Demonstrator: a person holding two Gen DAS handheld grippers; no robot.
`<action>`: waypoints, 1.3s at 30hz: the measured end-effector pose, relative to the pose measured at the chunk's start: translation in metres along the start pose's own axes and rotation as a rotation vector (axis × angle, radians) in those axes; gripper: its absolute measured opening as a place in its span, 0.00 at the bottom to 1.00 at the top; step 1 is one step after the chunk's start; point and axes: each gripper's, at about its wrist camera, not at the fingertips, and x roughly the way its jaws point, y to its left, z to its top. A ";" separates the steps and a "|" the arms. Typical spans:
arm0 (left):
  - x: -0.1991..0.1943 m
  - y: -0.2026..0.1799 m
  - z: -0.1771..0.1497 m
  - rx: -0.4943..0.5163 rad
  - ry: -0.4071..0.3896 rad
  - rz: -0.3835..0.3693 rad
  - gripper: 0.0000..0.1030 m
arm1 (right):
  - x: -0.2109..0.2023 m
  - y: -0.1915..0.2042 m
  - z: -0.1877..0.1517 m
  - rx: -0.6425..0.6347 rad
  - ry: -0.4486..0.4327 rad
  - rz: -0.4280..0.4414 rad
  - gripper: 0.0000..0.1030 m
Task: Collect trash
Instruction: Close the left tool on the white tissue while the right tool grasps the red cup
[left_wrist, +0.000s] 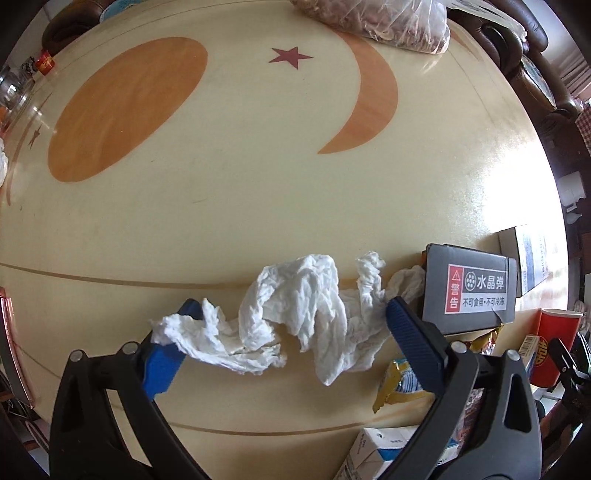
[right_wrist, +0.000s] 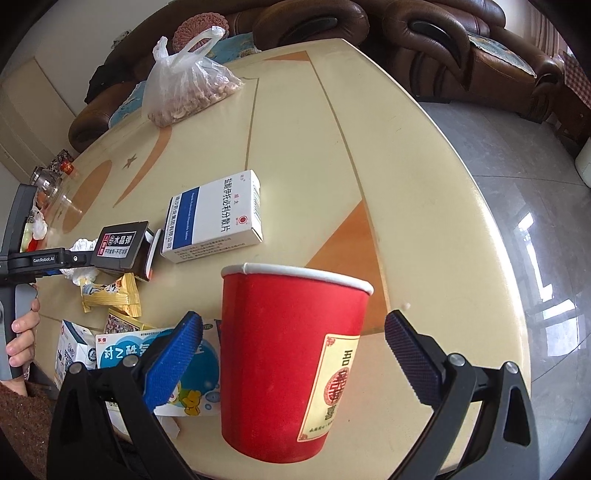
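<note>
On the cream table, a crumpled white tissue is bracketed by the wide-spread left gripper, nothing yet clamped. Beside it a grey box reading "水晶弹" and "不可食用·不可冷冻" is seen. The red paper cup stands between the fingers of the right gripper, spread wide and apart from its walls. "GenRobot.AI" is printed on the other gripper's body.

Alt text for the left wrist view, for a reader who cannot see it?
The open left gripper straddles a crumpled white tissue lying on a cream table with orange moon and star inlays. A dark grey box with a warning label sits right of the tissue.
</note>
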 end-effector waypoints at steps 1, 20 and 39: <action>0.000 -0.001 0.001 -0.002 -0.001 0.003 0.94 | 0.002 0.000 0.000 -0.004 0.001 -0.002 0.93; -0.009 -0.017 0.002 -0.024 0.056 0.026 0.33 | 0.003 -0.004 -0.002 -0.022 -0.030 -0.024 0.60; -0.088 -0.008 -0.036 0.000 -0.117 0.057 0.29 | -0.067 0.020 -0.005 -0.100 -0.164 -0.026 0.59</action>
